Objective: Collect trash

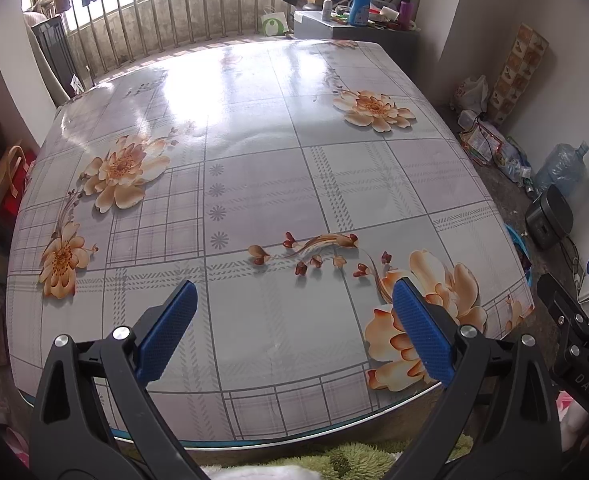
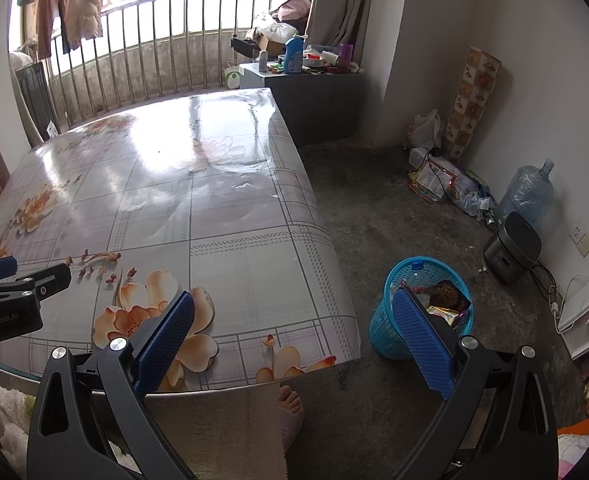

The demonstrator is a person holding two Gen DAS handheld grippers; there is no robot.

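A blue plastic basket stands on the floor right of the table and holds wrappers and a bottle with a blue cap. My right gripper is open and empty, above the table's near right corner with its right finger in front of the basket. My left gripper is open and empty, above the near edge of the table with the floral cloth. The basket's rim shows past the table edge in the left wrist view. I see no trash on the table top.
A black rice cooker, a large water bottle and a heap of bags and packets line the right wall. A white appliance sits at far right. A cluttered cabinet stands behind the table. A bare foot is under the table edge.
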